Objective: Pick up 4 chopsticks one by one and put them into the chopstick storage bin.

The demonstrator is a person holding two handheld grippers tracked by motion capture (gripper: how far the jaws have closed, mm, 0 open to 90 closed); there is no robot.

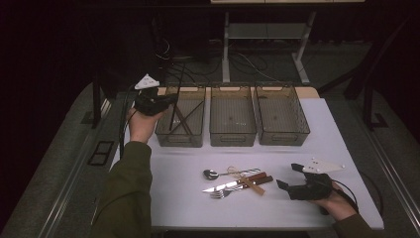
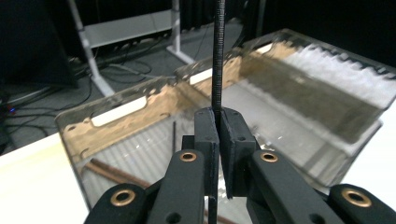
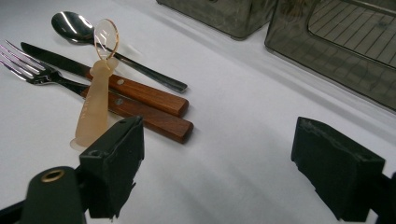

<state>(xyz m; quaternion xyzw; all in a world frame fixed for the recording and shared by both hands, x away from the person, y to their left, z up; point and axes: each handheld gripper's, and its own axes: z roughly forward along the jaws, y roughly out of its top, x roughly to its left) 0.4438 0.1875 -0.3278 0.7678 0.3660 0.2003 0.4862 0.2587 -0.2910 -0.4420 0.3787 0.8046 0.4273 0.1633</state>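
We've got the left tongs [image 2: 218,126] clamped on a black chopstick [image 2: 218,56], held upright over the left bin [image 1: 190,136]. Right tongs [image 3: 219,163] wide open, w/ nothing between, near cutlery [image 1: 233,181] on counter [image 1: 277,208].

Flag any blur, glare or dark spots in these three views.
High view: the surroundings are near black and the white table is dimly lit. Left gripper view: the far baskets are soft, with washed-out glare, while the thin black stick stays sharp. Right gripper view: the spoon bowl glints, and the near fingers are slightly soft.
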